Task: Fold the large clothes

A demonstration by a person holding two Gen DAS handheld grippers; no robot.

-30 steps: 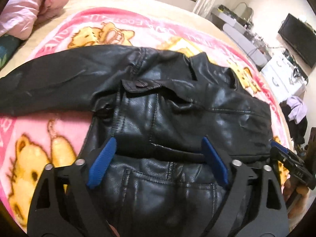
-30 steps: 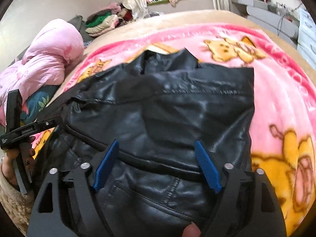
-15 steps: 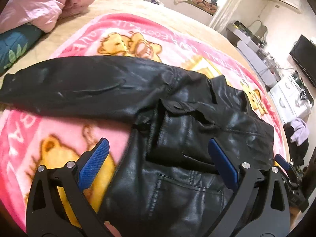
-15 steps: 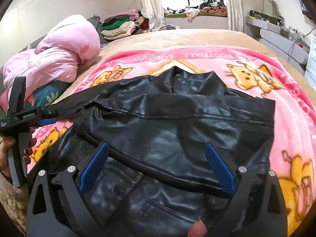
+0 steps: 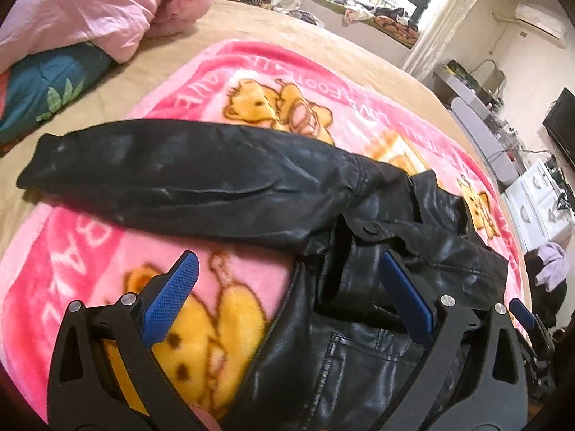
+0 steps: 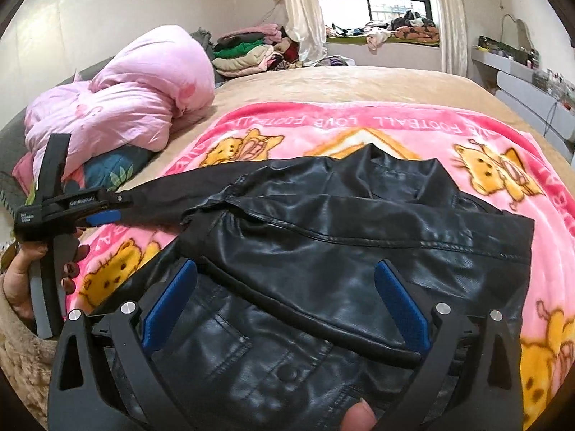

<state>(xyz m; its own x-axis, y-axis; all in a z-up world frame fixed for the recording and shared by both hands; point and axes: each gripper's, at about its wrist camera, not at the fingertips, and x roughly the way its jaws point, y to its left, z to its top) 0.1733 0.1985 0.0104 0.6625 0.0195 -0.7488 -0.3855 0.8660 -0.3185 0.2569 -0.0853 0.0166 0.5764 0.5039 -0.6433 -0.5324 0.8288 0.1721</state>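
A black leather jacket [image 5: 359,323] [image 6: 341,237] lies on a pink cartoon blanket [image 5: 233,72] [image 6: 359,122] on the bed. One sleeve [image 5: 179,176] stretches out to the left; the right side is folded over the body. My left gripper [image 5: 287,287] hangs open above the jacket's left edge, its blue pads [image 5: 172,294] empty. The right gripper [image 6: 284,305] is open too, over the jacket's lower body, gripping nothing. In the right wrist view the left gripper [image 6: 102,217] shows at the left edge, held by a hand, near the sleeve.
A pink duvet [image 6: 136,100] and a blue leaf-print pillow [image 5: 46,86] sit at the bed's left. Piled clothes [image 6: 251,50] lie near the window. White drawers [image 5: 539,208] and a TV [image 5: 560,125] stand at the right.
Both grippers have pulled back and risen from the jacket, their jaws spreading wider. The left view has swung left, so the outstretched sleeve and more blanket show.
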